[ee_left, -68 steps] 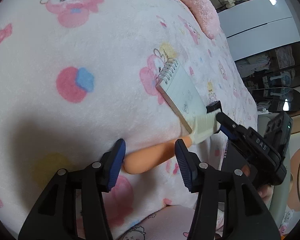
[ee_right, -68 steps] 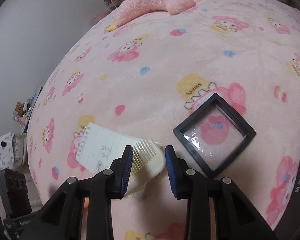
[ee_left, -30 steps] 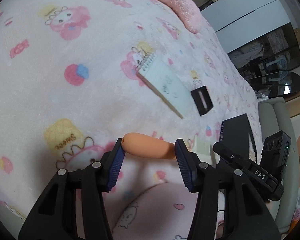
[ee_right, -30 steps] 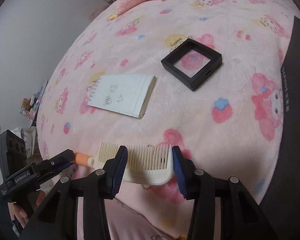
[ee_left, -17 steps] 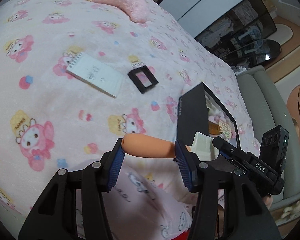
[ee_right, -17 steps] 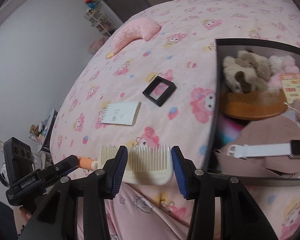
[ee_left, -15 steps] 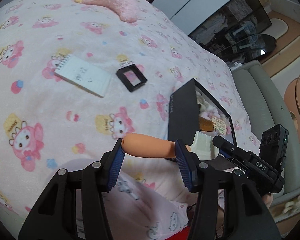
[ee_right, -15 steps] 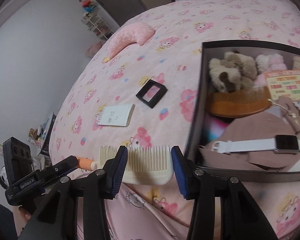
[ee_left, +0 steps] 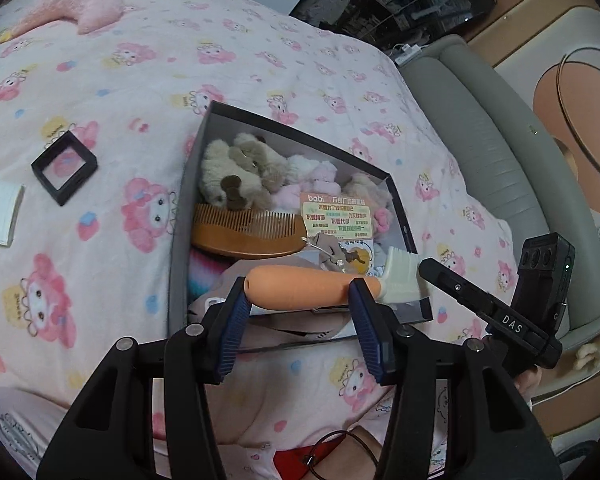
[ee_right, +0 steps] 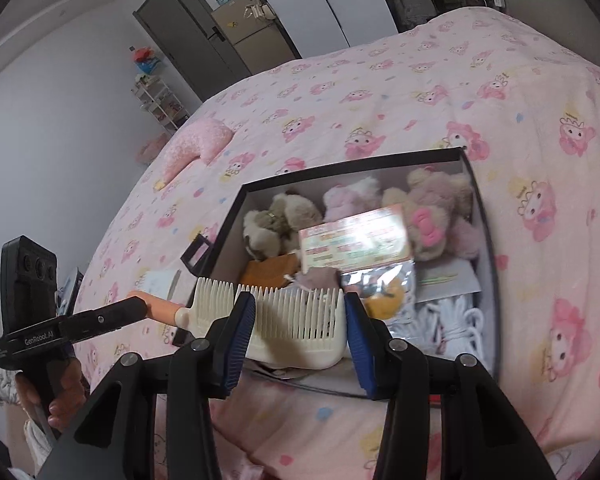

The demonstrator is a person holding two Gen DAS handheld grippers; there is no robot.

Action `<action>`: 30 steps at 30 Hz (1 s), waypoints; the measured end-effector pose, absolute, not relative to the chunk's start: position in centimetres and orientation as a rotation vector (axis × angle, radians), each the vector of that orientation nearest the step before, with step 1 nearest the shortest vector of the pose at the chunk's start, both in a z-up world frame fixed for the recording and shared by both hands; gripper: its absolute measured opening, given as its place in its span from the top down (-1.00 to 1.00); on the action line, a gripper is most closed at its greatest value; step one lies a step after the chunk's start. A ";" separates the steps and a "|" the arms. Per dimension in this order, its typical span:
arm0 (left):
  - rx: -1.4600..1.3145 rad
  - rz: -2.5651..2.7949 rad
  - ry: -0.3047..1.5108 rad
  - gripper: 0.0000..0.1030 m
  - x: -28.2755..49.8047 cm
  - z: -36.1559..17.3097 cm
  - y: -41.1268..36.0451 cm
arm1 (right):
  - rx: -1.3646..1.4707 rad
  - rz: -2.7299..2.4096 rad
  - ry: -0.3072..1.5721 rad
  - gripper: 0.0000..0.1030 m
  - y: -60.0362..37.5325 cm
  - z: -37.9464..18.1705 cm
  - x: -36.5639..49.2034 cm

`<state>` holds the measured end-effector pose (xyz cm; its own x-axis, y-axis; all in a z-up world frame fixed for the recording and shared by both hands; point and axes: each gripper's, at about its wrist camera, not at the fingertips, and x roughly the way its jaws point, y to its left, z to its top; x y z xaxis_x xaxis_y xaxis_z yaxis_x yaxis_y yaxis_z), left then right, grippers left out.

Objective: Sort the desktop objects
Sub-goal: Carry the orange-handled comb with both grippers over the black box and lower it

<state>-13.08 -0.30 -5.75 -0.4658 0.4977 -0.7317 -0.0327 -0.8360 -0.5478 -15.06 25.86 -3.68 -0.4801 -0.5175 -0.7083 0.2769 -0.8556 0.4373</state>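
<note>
Both grippers, left gripper and right gripper, clamped one comb over the box; uneven release risked it snagging the box's rim.

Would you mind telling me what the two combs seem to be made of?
Held comb: likely plastic, smooth cream teeth, with a matte orange handle, perhaps rubbery. Comb in the box: probably wood, warm brown with a slight sheen; grain too small to confirm.

"DAS" marks the right gripper, "GenRobot.AI" the left gripper, "babi" the packet.
</note>
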 end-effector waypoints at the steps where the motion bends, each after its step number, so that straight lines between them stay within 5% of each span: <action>1: -1.425 2.334 -0.673 0.02 -13.6 -6.4 0.4 | 1.246 -2.338 -0.374 0.19 26.7 -4.2 -15.4; 7: -1.519 2.264 -0.691 0.00 -14.8 -9.2 2.3 | 1.323 -2.336 -0.630 0.19 30.8 -8.0 -16.8; 22: -1.599 2.427 -0.621 0.03 -15.8 -9.1 1.9 | 1.268 -2.538 -0.407 0.19 29.6 -7.4 -16.8; 26: -1.686 2.411 -0.653 0.34 -16.4 -10.3 1.6 | 1.254 -2.504 -0.361 0.19 28.5 -7.3 -16.4; 30: -1.666 2.390 -0.687 0.45 -17.1 -10.2 2.4 | 1.392 -2.496 -0.323 0.19 28.1 -8.9 -17.0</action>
